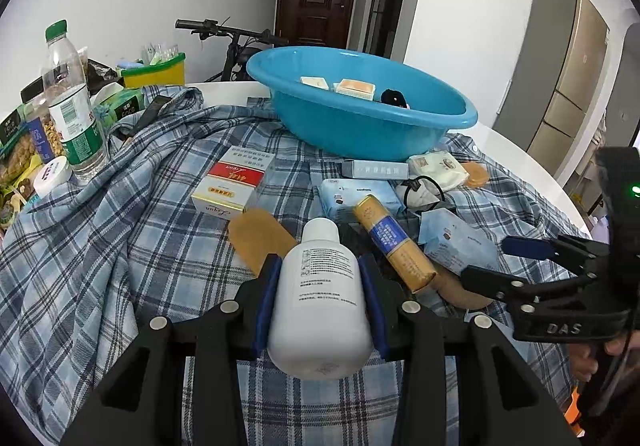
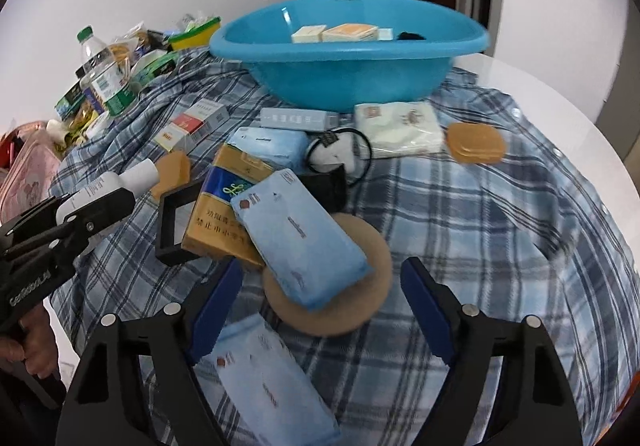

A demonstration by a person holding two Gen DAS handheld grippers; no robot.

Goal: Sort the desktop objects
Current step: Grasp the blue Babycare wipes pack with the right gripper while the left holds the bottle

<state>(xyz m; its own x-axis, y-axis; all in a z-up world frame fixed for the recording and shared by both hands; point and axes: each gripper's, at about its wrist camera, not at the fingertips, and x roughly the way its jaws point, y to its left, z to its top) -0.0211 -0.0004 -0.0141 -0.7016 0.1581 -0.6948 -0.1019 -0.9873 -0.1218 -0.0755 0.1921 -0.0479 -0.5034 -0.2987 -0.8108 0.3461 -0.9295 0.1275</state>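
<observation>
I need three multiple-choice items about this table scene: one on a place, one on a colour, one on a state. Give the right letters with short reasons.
1. Where does the blue basin stand?
A. On the plaid cloth
B. On the floor
C. On the bicycle

2. What colour is the cap of the water bottle?
A. Red
B. Green
C. Black

3. How is the left tool now?
A. Open and empty
B. Closed on the white bottle
C. Closed on a tissue pack

Answers:
1. A, as the basin's base rests on the checked cloth at the far side of the table.
2. B, as a green cap tops the clear bottle on the left.
3. B, as both blue pads press the white bottle's sides in the left wrist view.
</observation>
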